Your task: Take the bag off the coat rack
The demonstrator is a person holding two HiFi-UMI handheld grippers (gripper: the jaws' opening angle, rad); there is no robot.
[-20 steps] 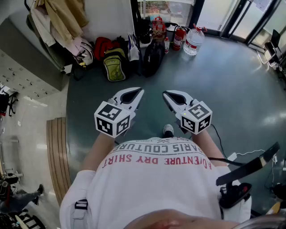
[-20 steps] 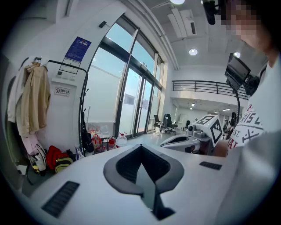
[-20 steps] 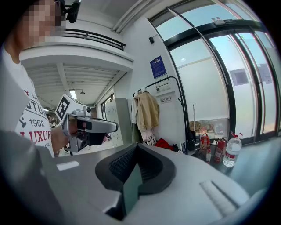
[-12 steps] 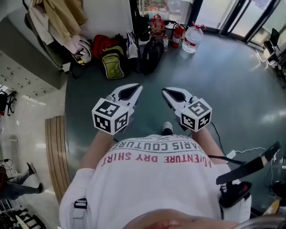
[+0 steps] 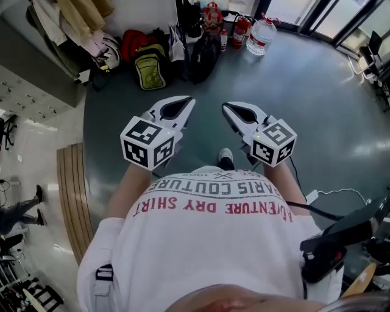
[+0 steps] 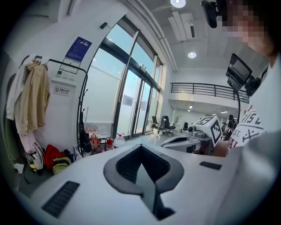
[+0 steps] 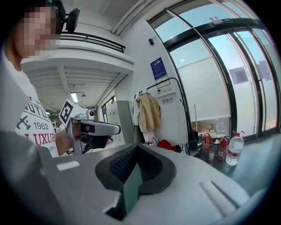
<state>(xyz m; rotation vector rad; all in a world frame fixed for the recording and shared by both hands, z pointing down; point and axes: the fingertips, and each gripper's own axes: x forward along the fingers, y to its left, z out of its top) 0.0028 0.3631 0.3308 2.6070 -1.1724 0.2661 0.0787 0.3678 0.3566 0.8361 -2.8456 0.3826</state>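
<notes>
A black coat rack [image 6: 81, 99] stands against the white wall, with a dark bag [image 6: 82, 134] hanging low on its post. From the head view the rack's post [image 5: 183, 12] rises behind a black bag [image 5: 204, 56] at the far edge of the floor. In the right gripper view the rack [image 7: 183, 103] and dark bag [image 7: 192, 143] lie well ahead. My left gripper [image 5: 184, 105] and right gripper [image 5: 229, 109] are held side by side in front of my chest, both shut and empty, far short of the rack.
A beige coat [image 6: 36, 99] and other clothes hang left of the rack. On the floor below are a red bag [image 5: 131, 42], a green backpack [image 5: 150, 70], fire extinguishers [image 5: 242, 30] and a water bottle [image 5: 261, 36]. Glass doors [image 6: 131, 101] stand to the right.
Both grippers have shifted up in the head view and stayed shut. The bags and rack now sit closer to the top edge of that view.
</notes>
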